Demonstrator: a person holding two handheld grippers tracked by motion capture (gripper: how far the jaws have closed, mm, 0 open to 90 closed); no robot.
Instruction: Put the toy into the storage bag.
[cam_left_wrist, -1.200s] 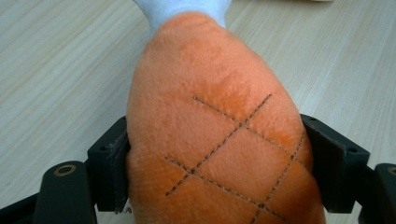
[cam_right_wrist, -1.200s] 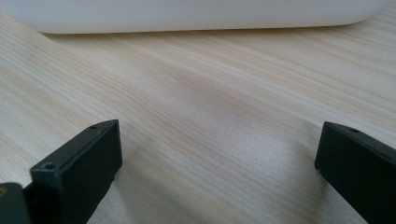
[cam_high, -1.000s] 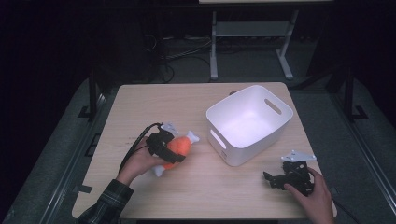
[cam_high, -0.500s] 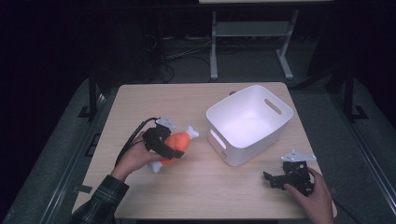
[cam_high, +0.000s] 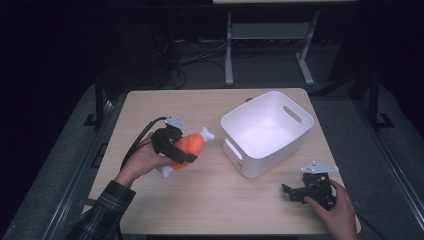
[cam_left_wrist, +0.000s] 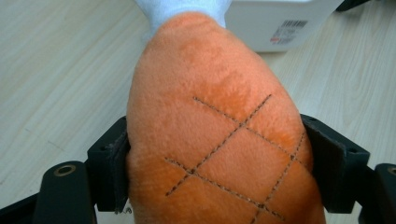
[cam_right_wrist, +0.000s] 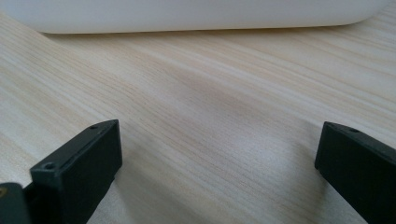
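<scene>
Barcode sticker (cam_left_wrist: 288, 35) (unreadable) marks white bin (cam_left_wrist: 280, 21) behind plush drumstick (cam_left_wrist: 215, 140).

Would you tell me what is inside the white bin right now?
The white bin looks empty: bare white floor and walls. Its near wall hides a strip of the floor, so that part cannot be checked.

At the lower left of the high view, the left gripper (cam_high: 172, 145) is black, topped by a grey three-cornered plate, with a black cable looping from it; the forearm behind wears a dark plaid sleeve (cam_high: 102, 212). At the lower right, the right gripper (cam_high: 300, 192) is likewise black with a grey plate. Up close, both have blocky matte black jaws with small screw holes.
</scene>
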